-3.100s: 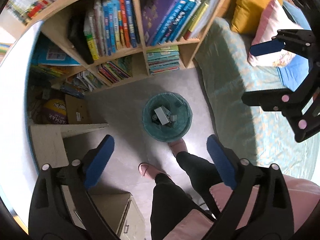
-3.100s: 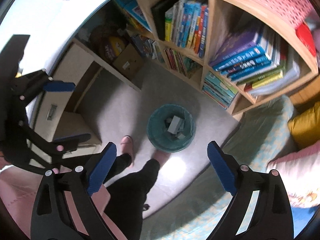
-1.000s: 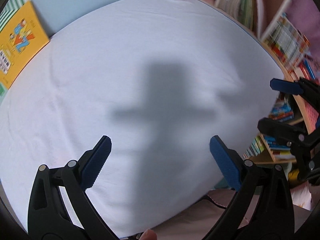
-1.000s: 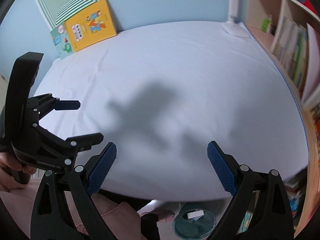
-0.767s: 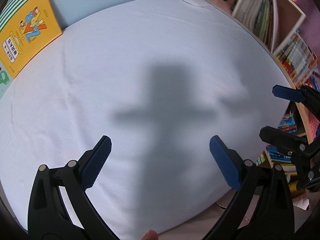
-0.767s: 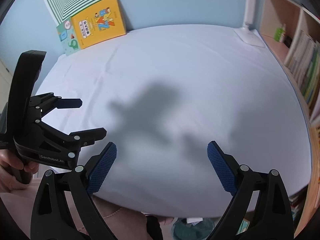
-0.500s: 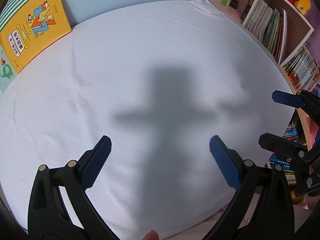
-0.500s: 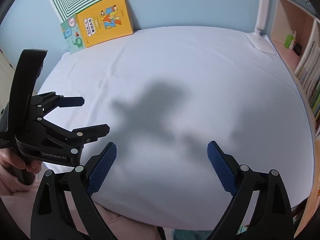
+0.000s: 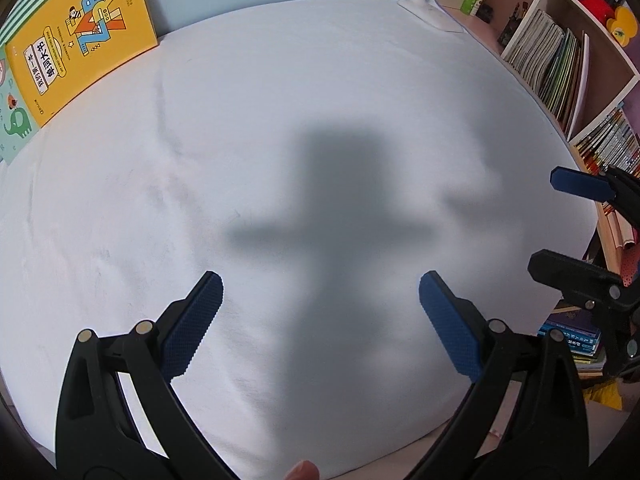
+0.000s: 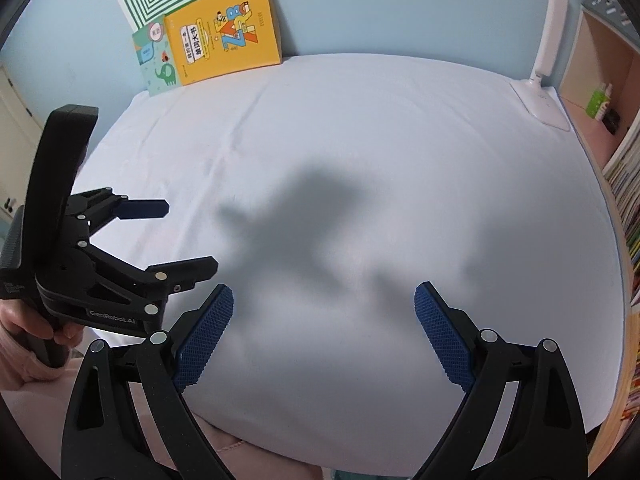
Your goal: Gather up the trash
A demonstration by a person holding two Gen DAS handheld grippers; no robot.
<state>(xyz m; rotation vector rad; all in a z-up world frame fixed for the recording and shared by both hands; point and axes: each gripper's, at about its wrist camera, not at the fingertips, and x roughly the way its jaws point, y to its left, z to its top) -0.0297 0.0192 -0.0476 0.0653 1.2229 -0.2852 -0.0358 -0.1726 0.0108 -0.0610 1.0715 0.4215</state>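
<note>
Both views look down on a white-covered table [image 9: 280, 120], also in the right wrist view [image 10: 360, 140]. No trash shows on it. My left gripper [image 9: 320, 320] is open and empty above the table's near edge; it also shows at the left of the right wrist view [image 10: 176, 236]. My right gripper [image 10: 324, 332] is open and empty, and it shows at the right edge of the left wrist view [image 9: 560, 220]. The trash bin is out of view, apart from a teal sliver at the bottom edge of the right wrist view [image 10: 348, 475].
A yellow book [image 10: 224, 44] and a green booklet [image 10: 154, 58] lean on the blue wall at the table's back. A white desk lamp [image 10: 546, 60] stands at the back right. A bookshelf [image 9: 560, 60] runs along the right side.
Both grippers swung up from the floor and the teal bin to face the table top. Over the last second the view kept tilting up, bringing the books and lamp further in.
</note>
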